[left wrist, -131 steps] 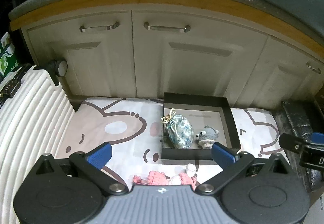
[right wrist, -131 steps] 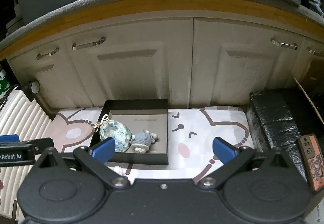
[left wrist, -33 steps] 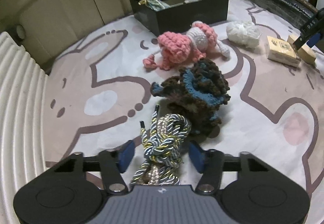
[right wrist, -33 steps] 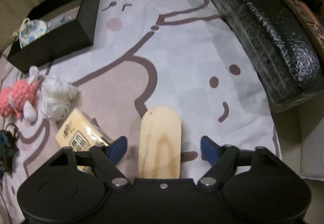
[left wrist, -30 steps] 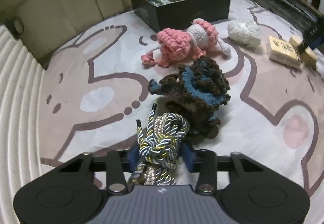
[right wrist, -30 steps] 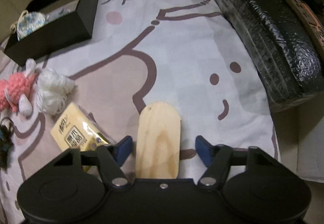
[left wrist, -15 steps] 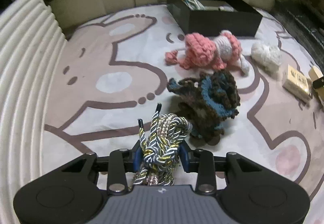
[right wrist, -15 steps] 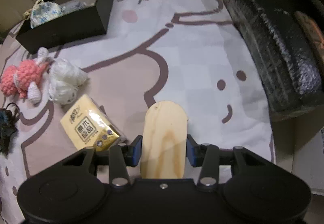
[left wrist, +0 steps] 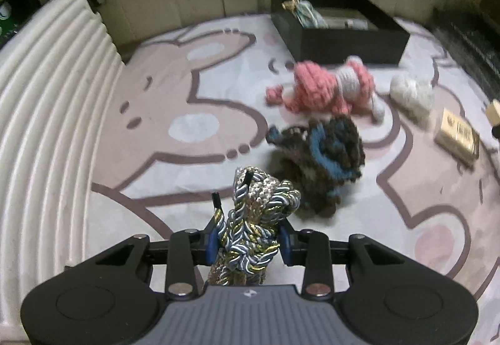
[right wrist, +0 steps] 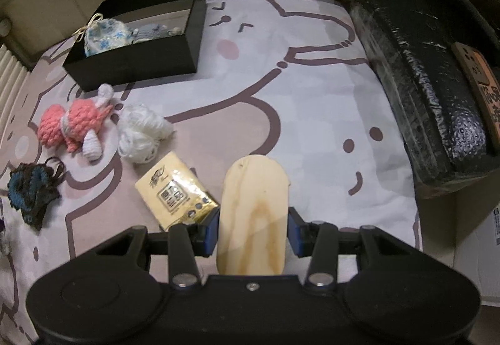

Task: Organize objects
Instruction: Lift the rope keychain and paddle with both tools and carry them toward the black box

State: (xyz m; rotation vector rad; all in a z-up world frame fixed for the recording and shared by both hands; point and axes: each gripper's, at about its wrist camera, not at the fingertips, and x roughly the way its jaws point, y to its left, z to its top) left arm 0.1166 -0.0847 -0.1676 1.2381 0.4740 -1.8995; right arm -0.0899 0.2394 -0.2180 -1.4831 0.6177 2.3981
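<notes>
Rabbit-print bedsheet (right wrist: pixel 312 101) underlies both tools. Left gripper (left wrist: pixel 249 240) clamps a knotted blue-gold braided cord bundle (left wrist: pixel 256 220). Right gripper (right wrist: pixel 252 231), having just closed, clamps a rounded pale wooden block (right wrist: pixel 253 214); black open box (right wrist: pixel 137 64) lies beyond.

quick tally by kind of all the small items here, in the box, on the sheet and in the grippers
Crochet toys: 3 – pink, brown-blue, grey one in the black box
Yarn ball: 1
Rope bundle: 1, in the left gripper
Floral pouch: 1
Tissue pack: 1
Wooden piece: 1, in the right gripper
Total: 8
</notes>
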